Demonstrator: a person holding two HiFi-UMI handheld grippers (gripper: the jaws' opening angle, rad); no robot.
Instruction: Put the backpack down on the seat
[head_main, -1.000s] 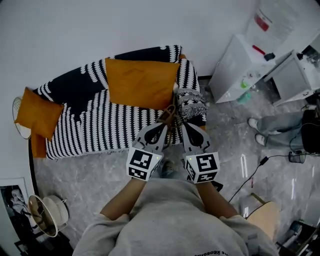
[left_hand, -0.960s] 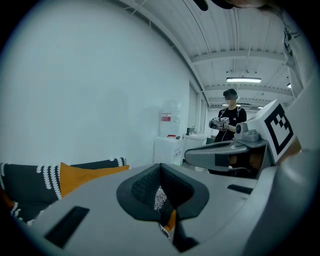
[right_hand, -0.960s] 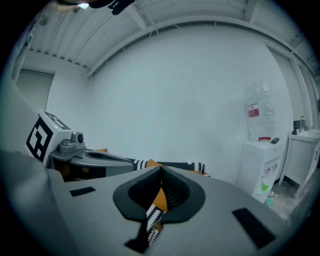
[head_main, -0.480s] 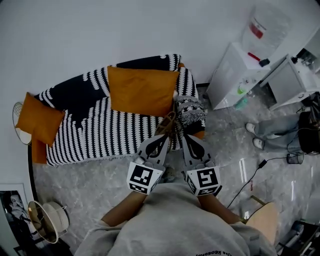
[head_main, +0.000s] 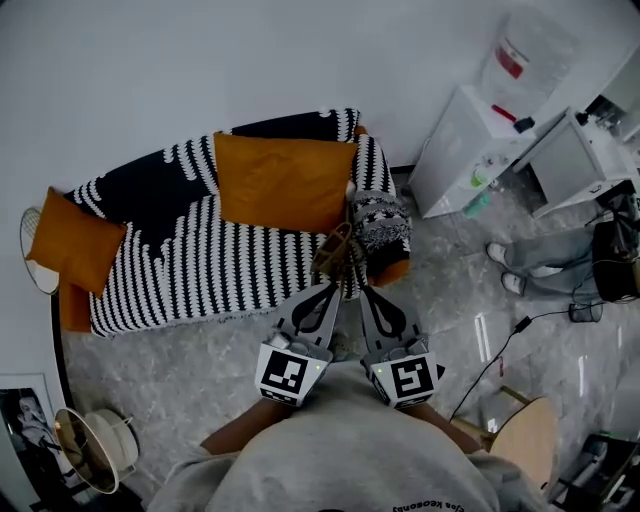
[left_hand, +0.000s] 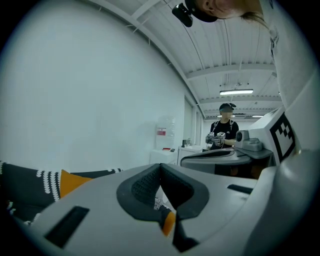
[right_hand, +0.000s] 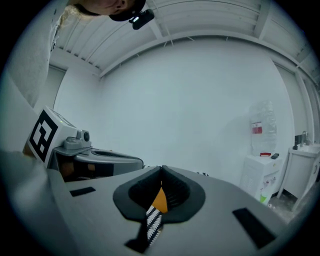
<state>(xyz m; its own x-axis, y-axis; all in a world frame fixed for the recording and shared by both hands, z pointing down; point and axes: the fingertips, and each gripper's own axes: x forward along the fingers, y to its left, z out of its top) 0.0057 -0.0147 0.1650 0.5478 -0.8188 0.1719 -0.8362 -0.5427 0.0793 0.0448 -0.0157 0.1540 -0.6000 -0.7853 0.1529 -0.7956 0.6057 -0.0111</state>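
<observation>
Left gripper (head_main: 332, 288) and right gripper (head_main: 358, 288), seen from the head view, lie side by side with tips converging on the brown straps (head_main: 336, 250) of the backpack (head_main: 381, 222). The patterned backpack is at the right front corner of the striped sofa (head_main: 200, 260), beside an orange cushion (head_main: 285, 180). Whether it rests on the seat or hangs cannot be told.

Left gripper view: the left gripper (left_hand: 160, 170) has its jaws pressed together, with an orange strap end (left_hand: 170, 223) pinched and protruding below.

Right gripper view: the right gripper (right_hand: 161, 172) is likewise clamped, with an orange and black-and-white strap (right_hand: 154, 217) caught between the pads and hanging down.
</observation>
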